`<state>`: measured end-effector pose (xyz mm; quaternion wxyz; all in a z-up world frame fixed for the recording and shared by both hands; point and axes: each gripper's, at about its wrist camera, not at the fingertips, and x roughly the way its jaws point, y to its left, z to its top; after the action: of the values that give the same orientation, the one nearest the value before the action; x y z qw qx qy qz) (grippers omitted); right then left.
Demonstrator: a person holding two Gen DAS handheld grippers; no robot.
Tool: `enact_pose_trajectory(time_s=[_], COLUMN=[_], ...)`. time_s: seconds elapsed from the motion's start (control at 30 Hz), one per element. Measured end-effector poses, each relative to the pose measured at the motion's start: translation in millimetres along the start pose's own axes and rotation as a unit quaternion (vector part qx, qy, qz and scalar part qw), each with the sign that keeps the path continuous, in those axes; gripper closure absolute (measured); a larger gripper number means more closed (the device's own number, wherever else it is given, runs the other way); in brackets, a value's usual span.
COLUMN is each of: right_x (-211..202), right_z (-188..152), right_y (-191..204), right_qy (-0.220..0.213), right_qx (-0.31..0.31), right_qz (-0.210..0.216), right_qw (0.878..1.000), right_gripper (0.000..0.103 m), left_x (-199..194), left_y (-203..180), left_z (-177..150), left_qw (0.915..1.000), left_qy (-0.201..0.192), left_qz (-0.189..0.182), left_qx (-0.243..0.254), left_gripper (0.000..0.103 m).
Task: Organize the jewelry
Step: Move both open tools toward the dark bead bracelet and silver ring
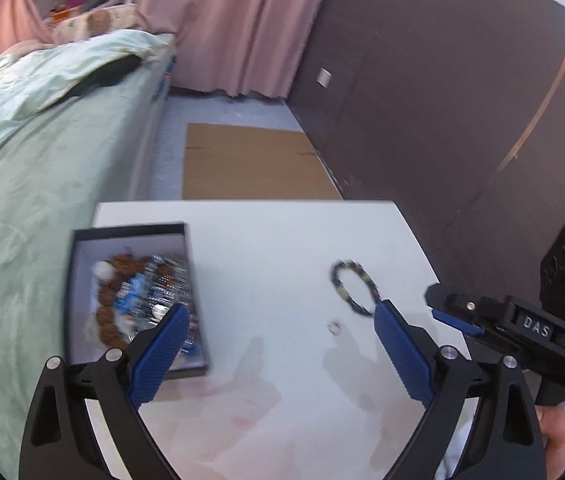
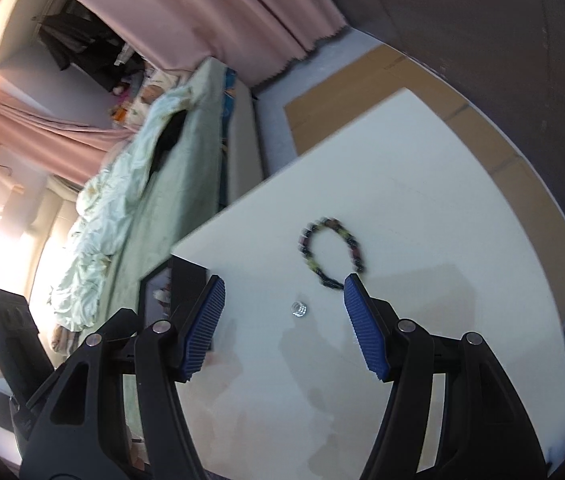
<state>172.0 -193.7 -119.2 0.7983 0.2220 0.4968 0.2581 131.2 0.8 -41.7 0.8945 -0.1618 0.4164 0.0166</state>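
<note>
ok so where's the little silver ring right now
The silver ring lies loose on the white table, just near of the beaded bracelet and right of the open jewelry box.

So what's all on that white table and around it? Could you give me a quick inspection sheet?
Surface: white table, mostly bare.
Job's things: beaded bracelet and small silver ring lie loose and apart on the table; open dark jewelry box at its edge by the bed holds brown beads and other pieces, blurred.
Clutter: nothing seen.
Grippers: left gripper and right gripper both open, empty, above the table.
Cables: nothing seen.
Surroundings: bed with green cover, pink curtains, flat cardboard on the floor, dark wall.
</note>
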Motion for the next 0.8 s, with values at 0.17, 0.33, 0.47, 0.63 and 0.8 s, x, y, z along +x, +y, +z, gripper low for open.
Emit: enact_pose_trajectory(time_s=[0.17, 0.33, 0.47, 0.63, 0.8], right_x=[-7.6, -17.0, -18.7, -19.9, -17.8], right_z=[-6.0, -5.2, -0.6, 5.0, 10.6], right_y=[-11.1, -28.0, -33.2, -42.6, -43.4], right_qy=[0.013, 0.011, 0.016, 0.018, 0.016], right_qx=[0.013, 0.035, 0.030, 0.032, 0.025], right_qz=[-0.021, -0.050, -0.076, -0.085, -0.085], right_qw=[1.000, 0.998, 0.997, 0.996, 0.996], right_gripper=[0.040, 0.040, 0.040, 0.032, 0.025], left_x=[19.5, 42.7, 71.4, 97.0, 117.8], left_y=[-20.0, -36.6, -50.8, -60.2, -66.4], left_z=[-9.1, -18.0, -25.1, -33.1, -39.4], left_qw=[0.9992, 0.9977, 0.9951, 0.9923, 0.9889], left_qy=[0.021, 0.042, 0.065, 0.082, 0.098], left_qz=[0.005, 0.009, 0.021, 0.033, 0.045], left_qx=[0.034, 0.053, 0.071, 0.087, 0.102], left_gripper=[0.018, 0.026, 0.036, 0.040, 0.049])
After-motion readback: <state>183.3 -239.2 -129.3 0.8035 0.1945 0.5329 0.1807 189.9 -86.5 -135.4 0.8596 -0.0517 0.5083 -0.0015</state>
